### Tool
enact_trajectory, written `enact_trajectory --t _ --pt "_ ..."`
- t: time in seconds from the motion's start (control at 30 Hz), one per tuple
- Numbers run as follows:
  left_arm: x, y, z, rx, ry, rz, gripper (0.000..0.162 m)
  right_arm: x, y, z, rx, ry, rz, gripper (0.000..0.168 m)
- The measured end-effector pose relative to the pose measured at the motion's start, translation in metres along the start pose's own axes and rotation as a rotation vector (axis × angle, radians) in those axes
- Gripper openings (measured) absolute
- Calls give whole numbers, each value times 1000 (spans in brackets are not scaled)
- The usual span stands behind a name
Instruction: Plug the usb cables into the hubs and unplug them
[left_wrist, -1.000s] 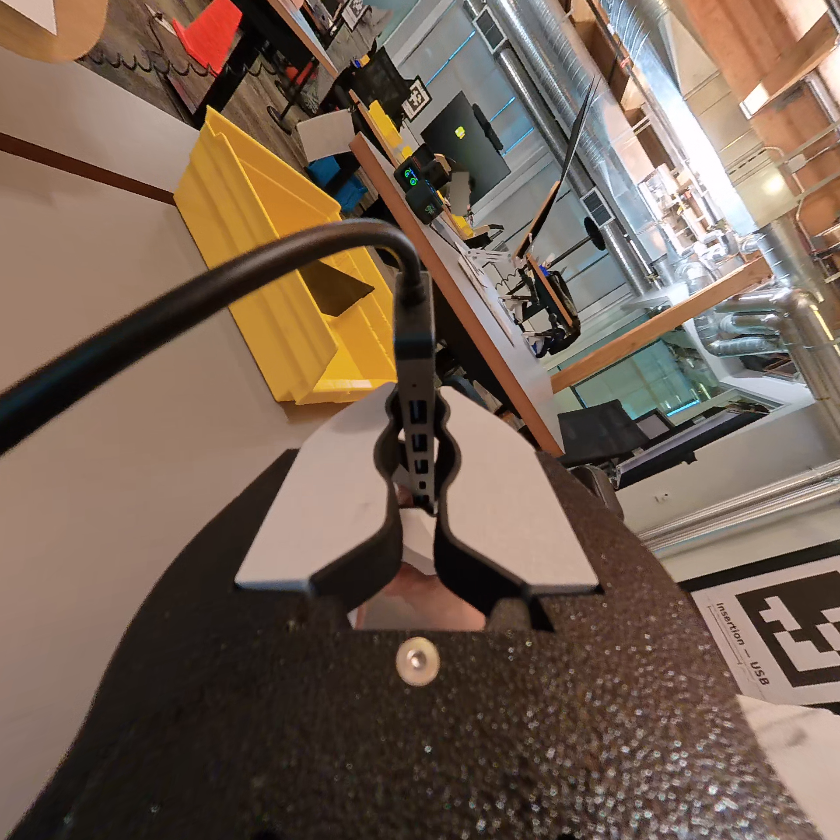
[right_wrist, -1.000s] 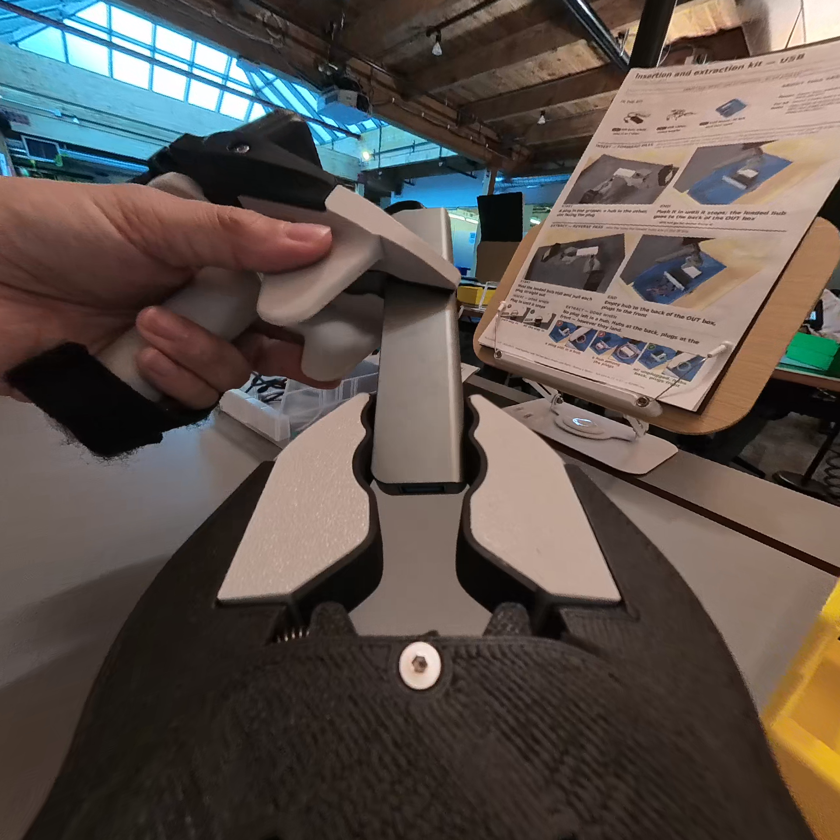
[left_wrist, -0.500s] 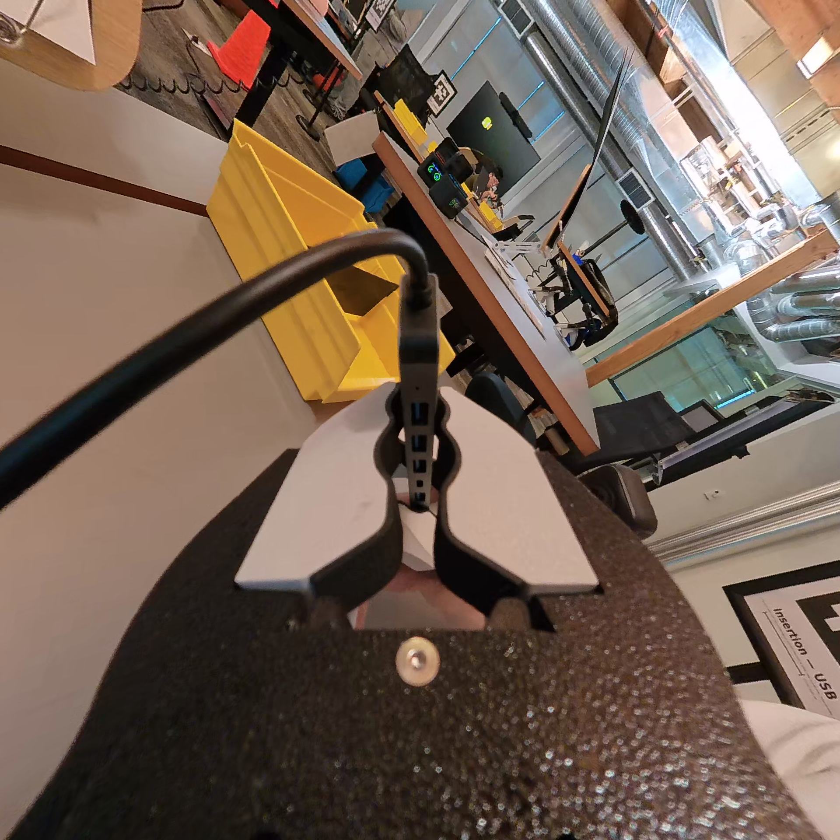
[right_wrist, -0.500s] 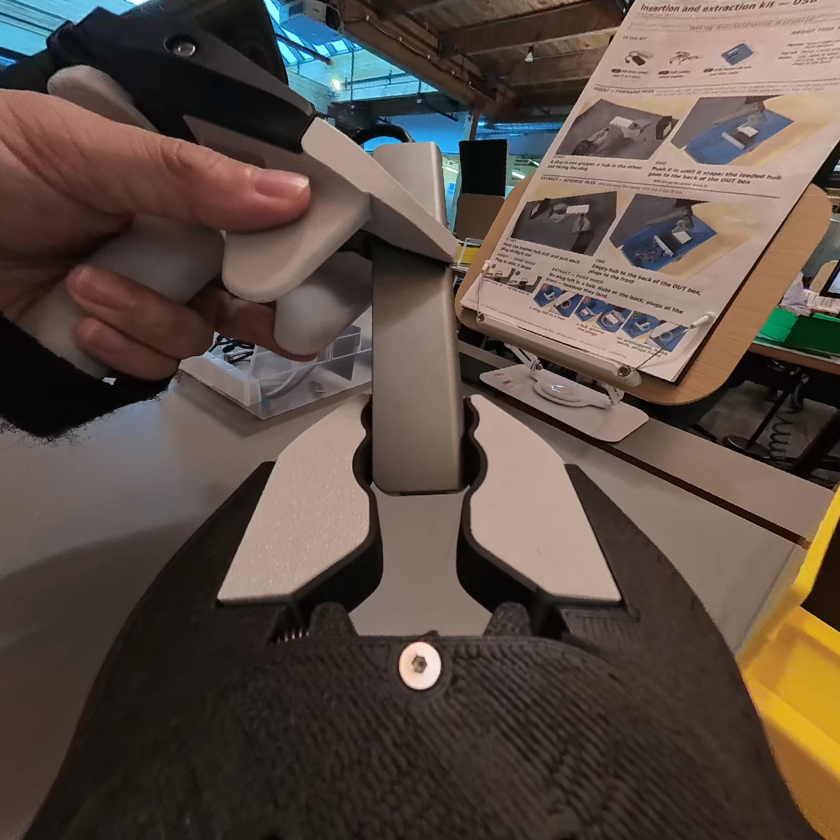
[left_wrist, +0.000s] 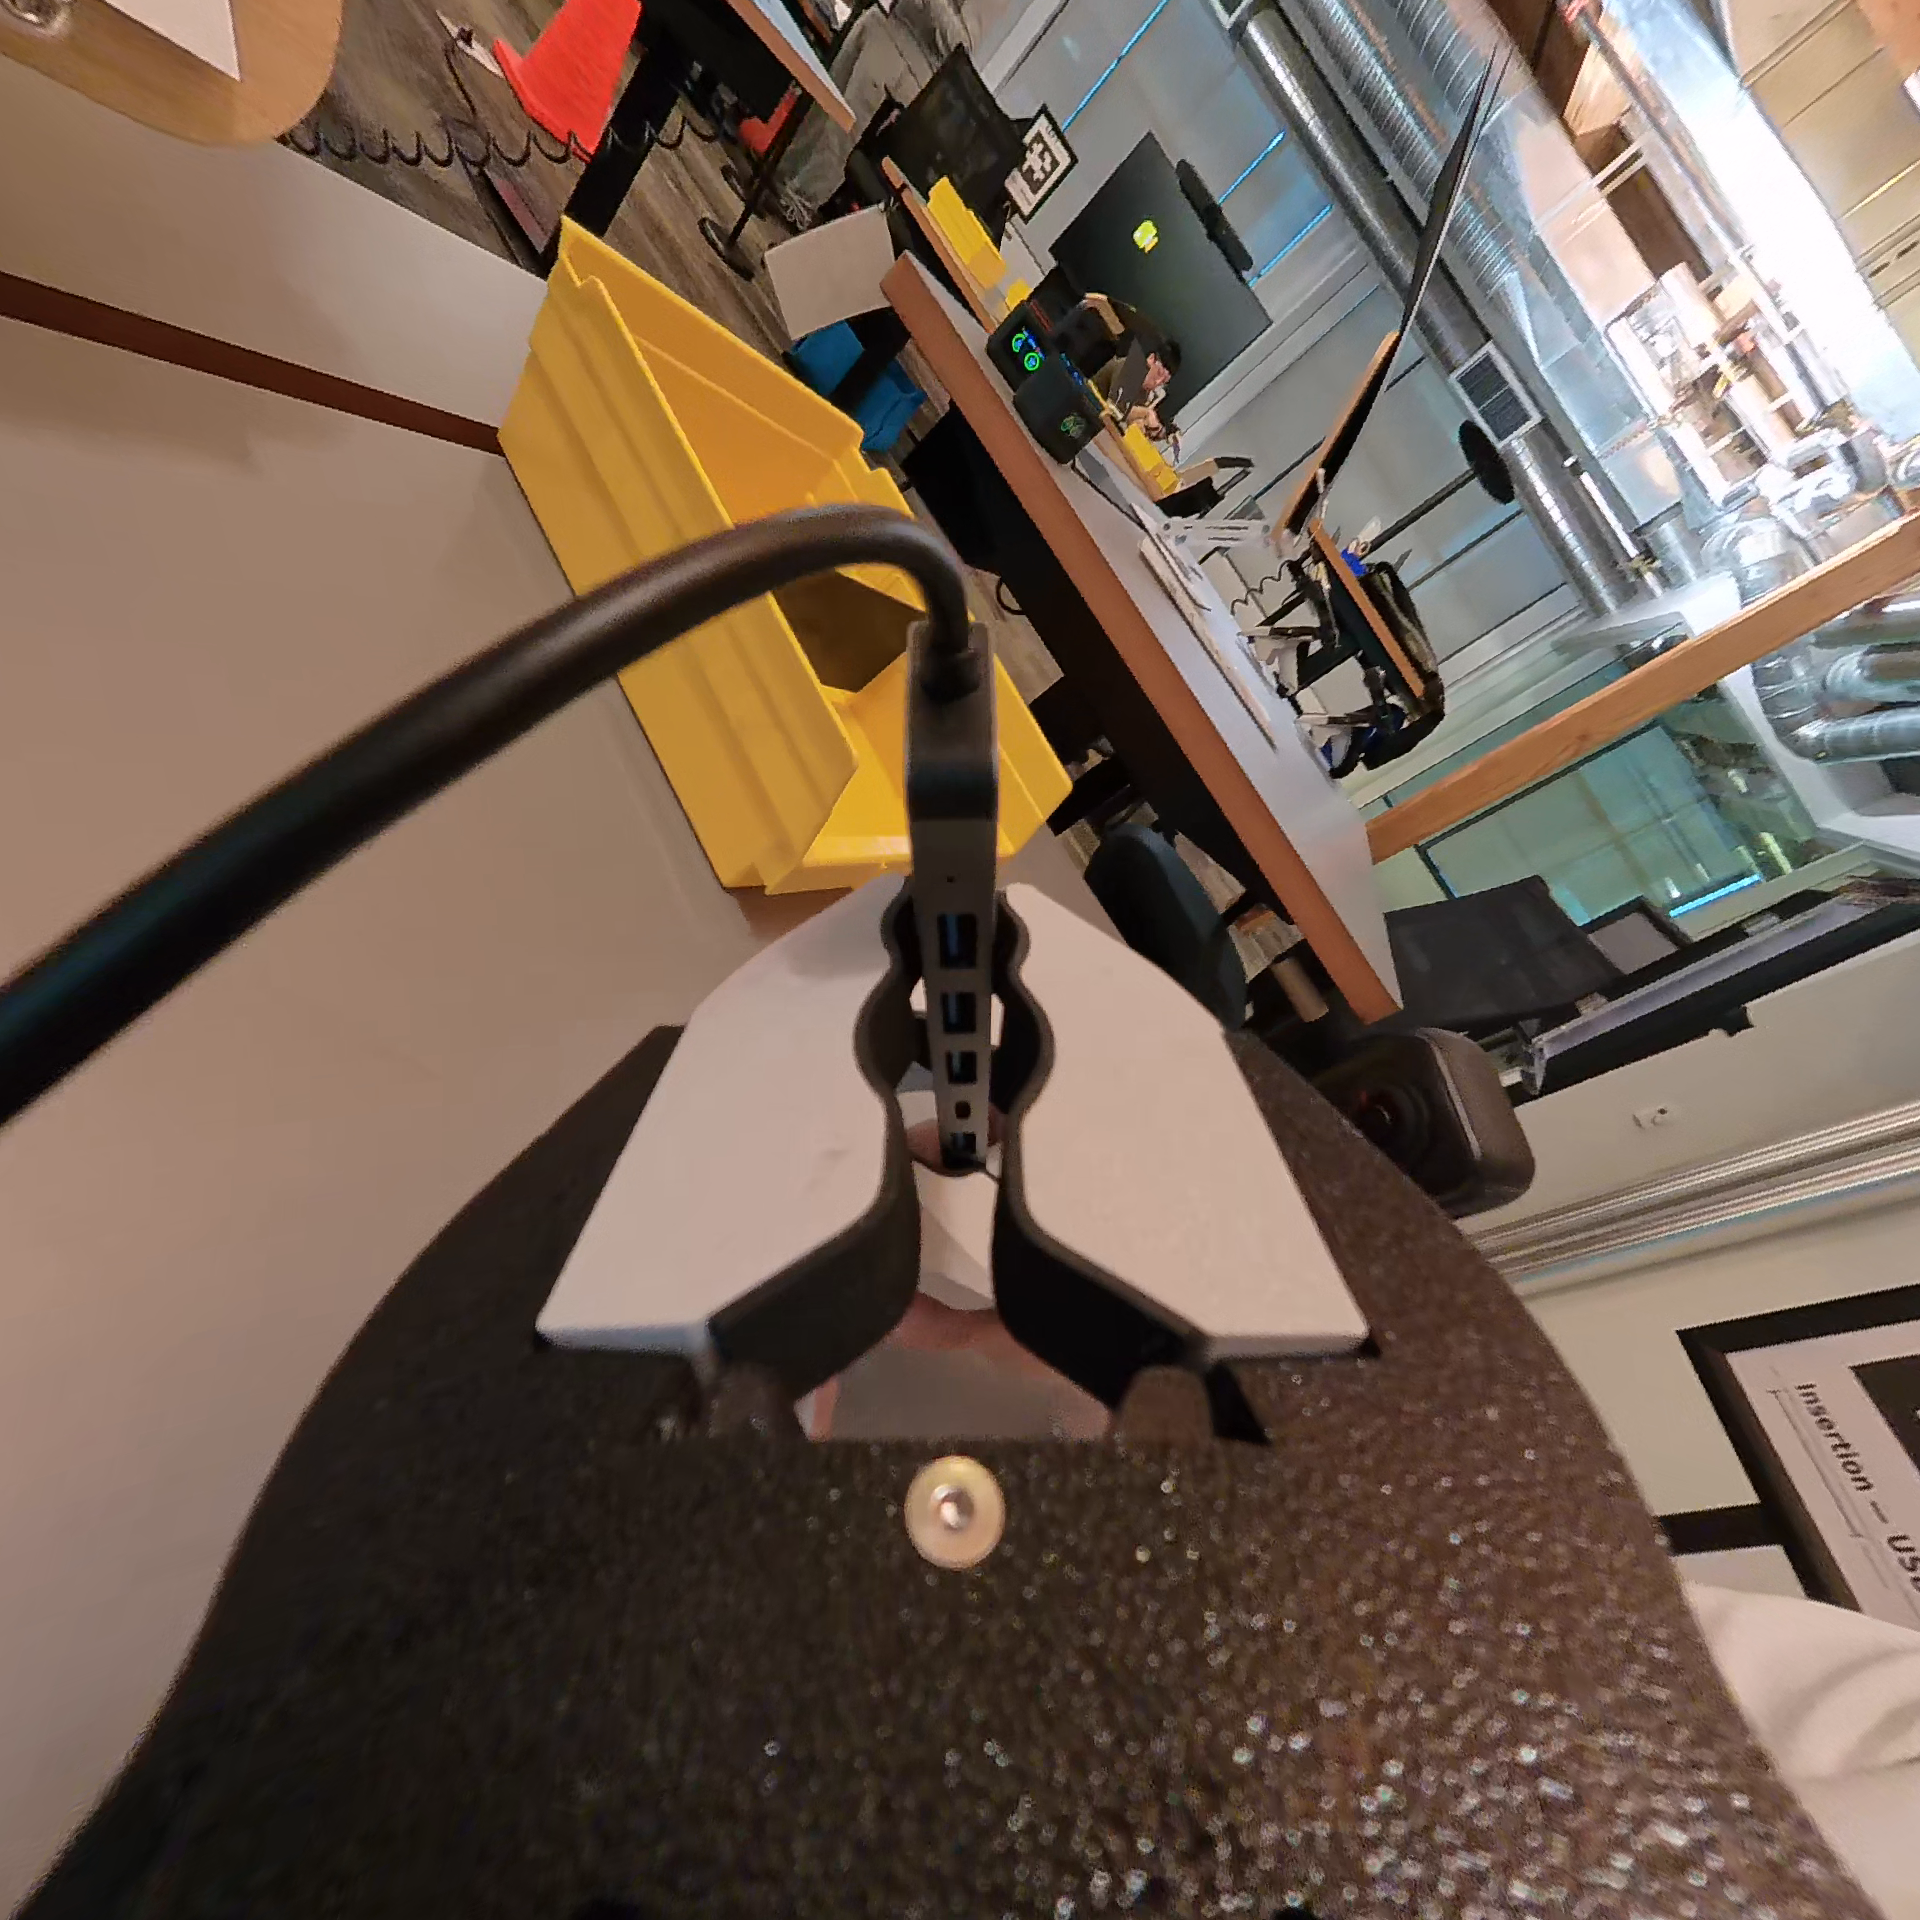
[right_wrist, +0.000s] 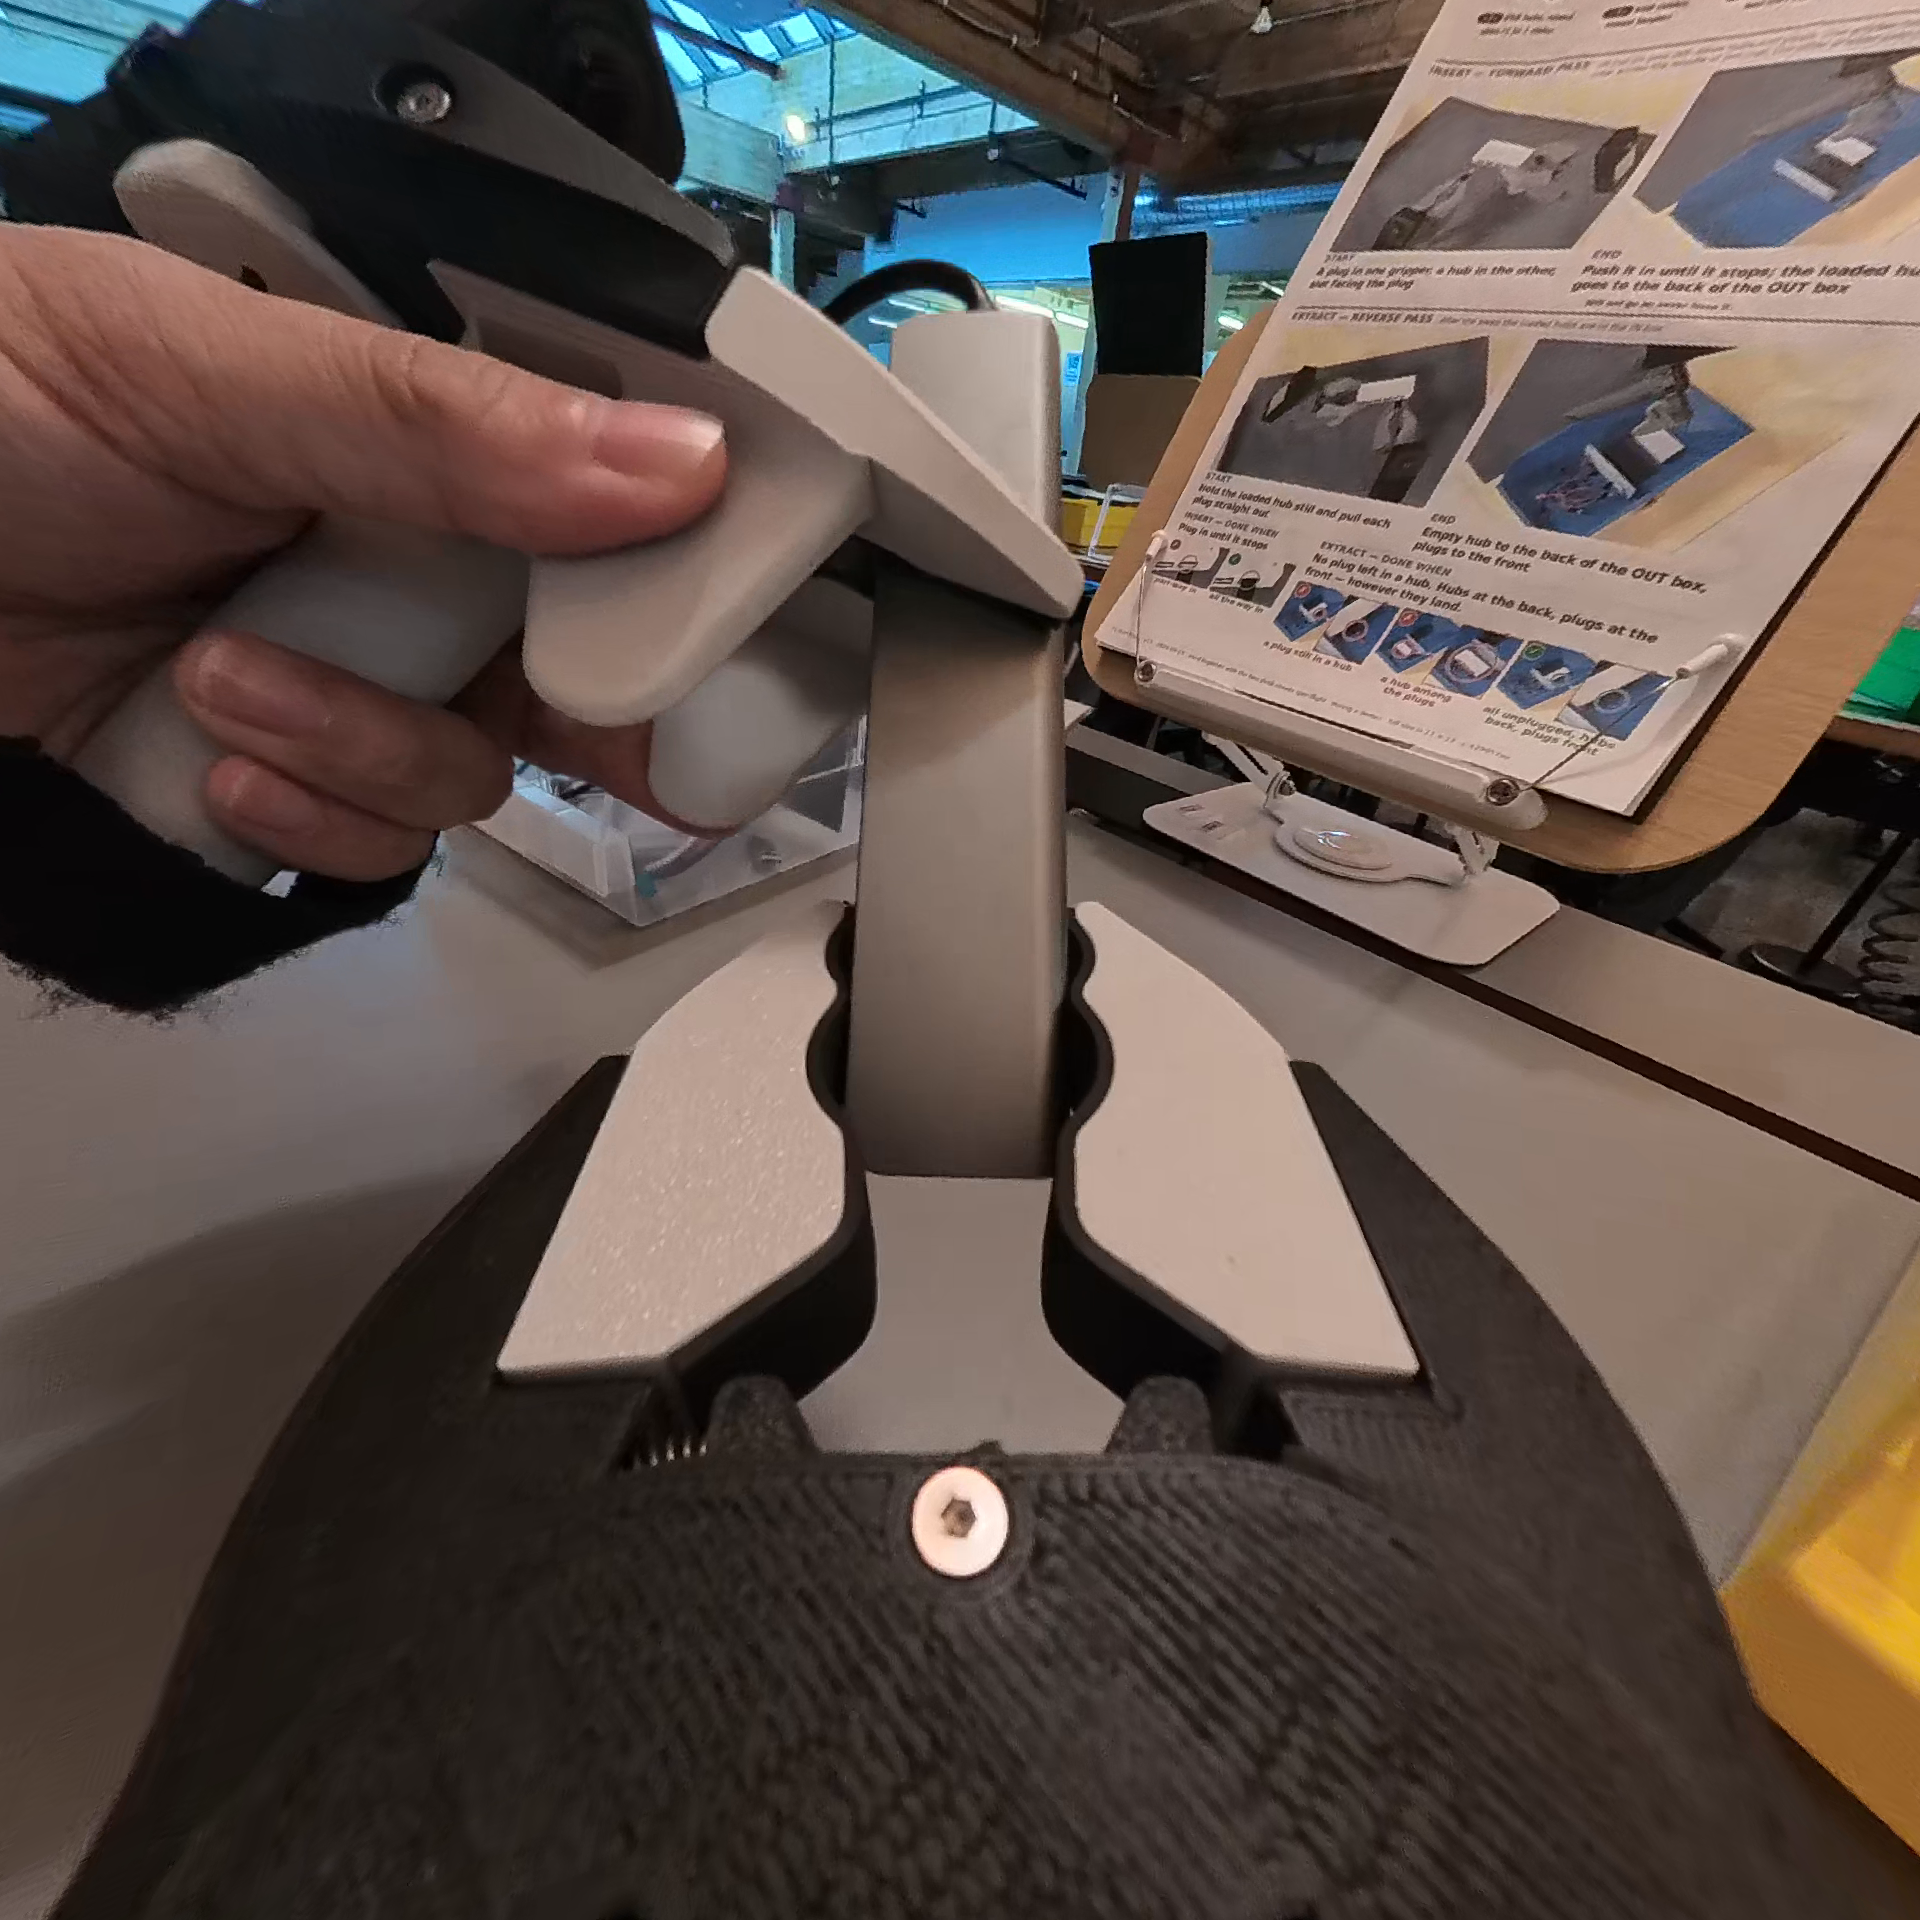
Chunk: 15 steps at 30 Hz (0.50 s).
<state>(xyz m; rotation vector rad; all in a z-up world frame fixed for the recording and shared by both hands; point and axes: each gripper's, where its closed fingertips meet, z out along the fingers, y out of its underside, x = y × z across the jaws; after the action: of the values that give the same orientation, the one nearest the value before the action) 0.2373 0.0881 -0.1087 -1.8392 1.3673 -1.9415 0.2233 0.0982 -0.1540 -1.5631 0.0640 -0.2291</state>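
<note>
Because the left gripper in the left wrist view pinches the dark hub only by its thin edges, jaws nearly together on it, we judge that the stiff black cable arching off the hub's far end could lever it askew. The ports along the hub's edge look empty, and the yellow bin lies on the table beyond the hub. A printed marker sheet shows off to the right of the hub — we leave its wording aside. In the right wrist view, the right gripper is closed on the lower end of the same hub, seen broadside as a grey slab, while the left gripper clamps it higher up in a hand. With both tools on one body, any opposed twist could wrench it loose. An instruction sheet on a stand sits right of the hub — writing not repeated.
</note>
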Motion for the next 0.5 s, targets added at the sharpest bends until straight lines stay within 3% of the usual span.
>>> enact_trajectory --t 0.2,0.37,0.5 --pt "-2 -1 -2 3 44 -32 11 -4 0 0 -22 -33 82 35" --pt "-13 0 -7 -29 -1 -12 45 4 2 -1 -26 -54 247 34" --pt "-16 4 -14 -10 3 2 45 13 14 -2 -120 -39 274 34"
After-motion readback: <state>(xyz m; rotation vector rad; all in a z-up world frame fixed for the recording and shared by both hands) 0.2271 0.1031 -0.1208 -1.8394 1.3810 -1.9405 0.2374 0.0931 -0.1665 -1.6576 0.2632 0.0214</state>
